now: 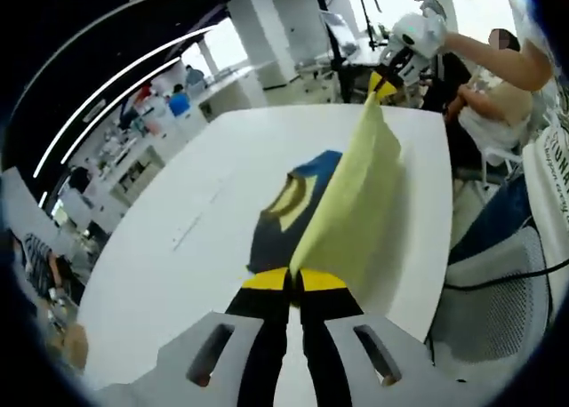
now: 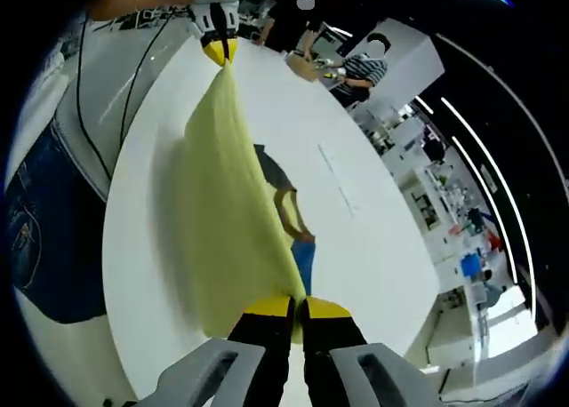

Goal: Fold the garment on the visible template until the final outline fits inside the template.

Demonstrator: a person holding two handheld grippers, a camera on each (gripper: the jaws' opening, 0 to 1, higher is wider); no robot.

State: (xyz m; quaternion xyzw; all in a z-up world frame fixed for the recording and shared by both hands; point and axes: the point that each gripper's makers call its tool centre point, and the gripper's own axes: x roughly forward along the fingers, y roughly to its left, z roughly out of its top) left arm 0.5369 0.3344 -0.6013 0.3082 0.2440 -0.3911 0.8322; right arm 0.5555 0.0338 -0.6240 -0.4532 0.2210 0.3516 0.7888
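I have the left gripper (image 1: 294, 281) clamped on one corner of the yellow garment (image 1: 351, 213), its yellow-tipped jaws pressed together with the cloth pinched between them at 6 o'clock in the left gripper view. From there the fabric rises taut toward 1 o'clock, where the right gripper (image 1: 382, 84) pinches the far corner, held by a person's hand (image 1: 425, 32).

In the right gripper view I see the same stretch from the other end. My right gripper (image 2: 296, 307) is closed on the cloth at 6 o'clock, and the garment (image 2: 227, 220) runs up to 11 o'clock, where the left gripper (image 2: 217, 50) bites the opposite corner. The sheet hangs between the two grippers, lifted off the white surface (image 1: 222, 194) along its top edge, with its lower part draping down toward the surface.

Beside the cloth, flat on the surface, lies the template (image 1: 289, 213), a dark patch with blue and yellow areas. It sits at the 9 o'clock side of the garment in the left gripper view and at the 3 o'clock side (image 2: 293, 216) in the right gripper view, partly covered by the hanging fabric.

A black cable (image 1: 507, 275) crosses a white chair at 4 o'clock in the left gripper view. Seated people (image 2: 351, 69) are at the far end of the surface, at 12 to 1 o'clock in the right gripper view.
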